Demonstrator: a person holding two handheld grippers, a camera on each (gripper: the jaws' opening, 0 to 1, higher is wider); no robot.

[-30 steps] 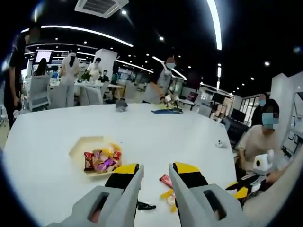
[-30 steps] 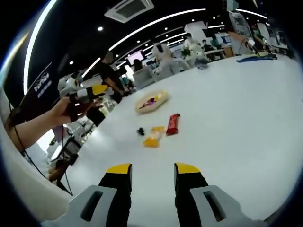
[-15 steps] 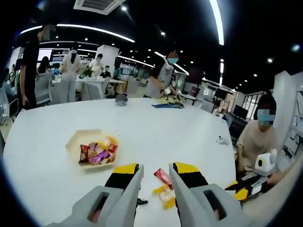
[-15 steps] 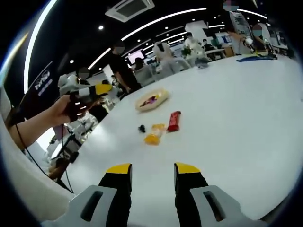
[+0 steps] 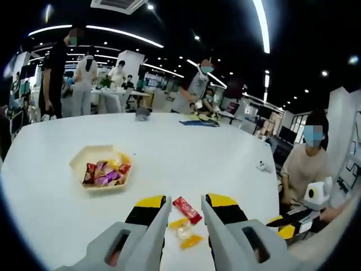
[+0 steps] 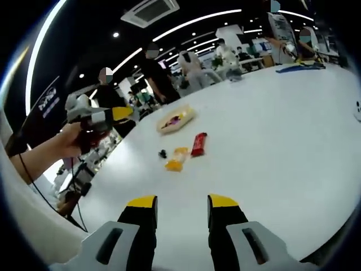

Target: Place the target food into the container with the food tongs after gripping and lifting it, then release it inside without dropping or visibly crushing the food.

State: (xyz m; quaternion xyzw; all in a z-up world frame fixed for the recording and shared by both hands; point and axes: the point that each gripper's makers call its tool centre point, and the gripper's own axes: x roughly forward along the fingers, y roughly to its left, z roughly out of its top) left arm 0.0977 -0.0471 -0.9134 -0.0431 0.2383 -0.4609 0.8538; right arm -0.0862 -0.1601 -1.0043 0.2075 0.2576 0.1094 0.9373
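Observation:
A beige tray (image 5: 78, 160) of wrapped snacks sits on the white table, left of and beyond my left gripper (image 5: 186, 202). That gripper is open and holds nothing. Between its jaws I see a red snack bar (image 5: 187, 210) and a yellow snack (image 5: 183, 230) lying on the table below. My right gripper (image 6: 181, 202) is also open, low over bare table. Beyond it lie the yellow snack (image 6: 176, 159), the red bar (image 6: 199, 144) and the tray (image 6: 186, 111). A hand holds the left gripper (image 6: 104, 117) at the left. The right gripper (image 5: 286, 226) comes in from the right.
A small black thing (image 6: 162, 153) lies by the yellow snack. A small white object (image 5: 262, 166) rests near the table's right edge, where a person (image 5: 307, 164) sits. A blue item (image 5: 197, 122) and a grey one (image 5: 143, 113) lie far back. Several people stand beyond.
The left camera has moved, so the tray now lies further left and the red bar and yellow snack sit between its jaws. Both grippers stay open. The snacks have not moved.

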